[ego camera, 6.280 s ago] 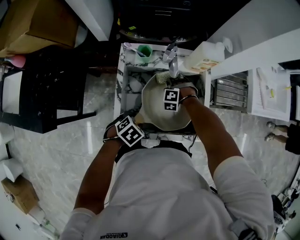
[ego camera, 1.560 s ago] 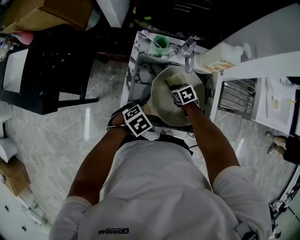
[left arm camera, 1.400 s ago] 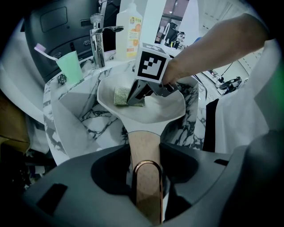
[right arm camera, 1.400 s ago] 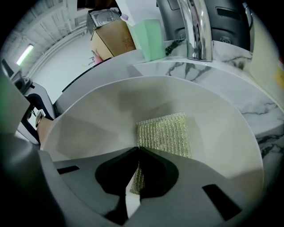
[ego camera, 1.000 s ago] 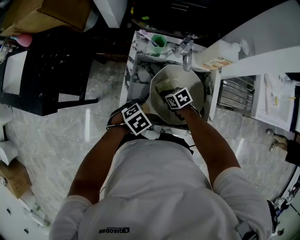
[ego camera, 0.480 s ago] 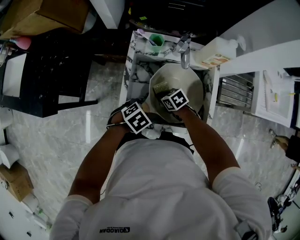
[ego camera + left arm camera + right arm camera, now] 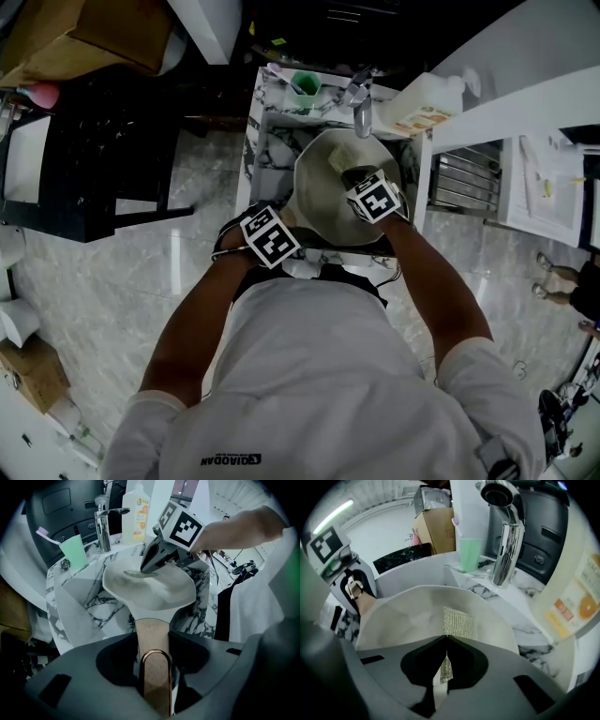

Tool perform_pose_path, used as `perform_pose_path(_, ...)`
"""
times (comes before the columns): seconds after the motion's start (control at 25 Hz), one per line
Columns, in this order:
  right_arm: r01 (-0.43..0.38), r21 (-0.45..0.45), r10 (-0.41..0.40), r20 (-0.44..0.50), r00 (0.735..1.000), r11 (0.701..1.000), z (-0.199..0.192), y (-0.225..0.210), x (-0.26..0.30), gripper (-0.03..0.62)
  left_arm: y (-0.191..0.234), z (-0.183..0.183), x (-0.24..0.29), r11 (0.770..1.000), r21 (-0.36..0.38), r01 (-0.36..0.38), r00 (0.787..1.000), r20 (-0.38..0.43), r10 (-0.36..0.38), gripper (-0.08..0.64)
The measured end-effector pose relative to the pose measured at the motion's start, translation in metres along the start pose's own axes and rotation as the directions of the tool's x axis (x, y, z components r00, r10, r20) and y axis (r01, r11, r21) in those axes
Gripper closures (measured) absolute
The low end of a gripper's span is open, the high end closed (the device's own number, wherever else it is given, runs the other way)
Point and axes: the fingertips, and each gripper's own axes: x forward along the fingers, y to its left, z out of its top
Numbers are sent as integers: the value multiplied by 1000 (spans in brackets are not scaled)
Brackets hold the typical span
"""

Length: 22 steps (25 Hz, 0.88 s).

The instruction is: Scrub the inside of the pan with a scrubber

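Your right hand-held gripper (image 7: 352,176) covers part of the scrubber (image 7: 338,157) from above. The end of the pan handle (image 7: 151,639) vanishes inside your left hand-held gripper (image 7: 154,681).

White short-sleeved T-shirt (image 7: 309,375); dark grey jaws, black-and-white square-marker cubes (image 7: 269,236) on left gripper (image 7: 154,667) and right gripper (image 7: 443,656).

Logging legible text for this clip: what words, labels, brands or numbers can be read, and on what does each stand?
"QIAODAN": on the back of the person's shirt, upside down in the head view.
Bottle label: print beside orange pictures, too blurred to read.
Papers on the white counter: too small to read.
Marker cubes: black-and-white square patterns only, no letters or numbers.
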Motion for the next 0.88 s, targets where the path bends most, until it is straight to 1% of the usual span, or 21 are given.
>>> perform_pose_path(0.08, 44, -98, -51, -66, 997, 994, -12, -10, -7, 548, 0, 0, 0, 1000, -1, 1, 1000, -1, -1, 348)
perform_pose_path(0.16, 58, -174, -84, -143, 986, 983, -30, -16, -5, 548, 0, 0, 0, 1000, -3, 2, 1000, -2, -2, 348)
perform_pose_path(0.2, 57, -201, -93, -178, 980, 978, -39, -17, -1, 548, 0, 0, 0, 1000, -3, 3, 1000, -3, -3, 348)
perform_pose_path(0.28, 41, -228, -96, -236, 967, 973, -55, -16, 7, 548, 0, 0, 0, 1000, -3, 3, 1000, -2, -3, 348)
perform_pose_path(0.4, 15, -225, -83, -296, 951, 974, -75, -11, 20, 548, 0, 0, 0, 1000, -3, 2, 1000, 0, -2, 348)
perform_pose_path(0.52, 4, -201, -71, -326, 943, 979, -87, -7, 28, 548, 0, 1, 0, 1000, -1, 1, 1000, -1, -1, 348)
perform_pose_path(0.76, -15, -154, -36, -325, 945, 988, -89, 4, 31, 547, 1, 1, 0, 1000, -1, 0, 1000, 0, 0, 348)
perform_pose_path(0.88, -34, -105, -1, -315, 949, 994, -88, 12, 30, 548, 0, 1, 0, 1000, 0, -2, 1000, 1, 2, 348)
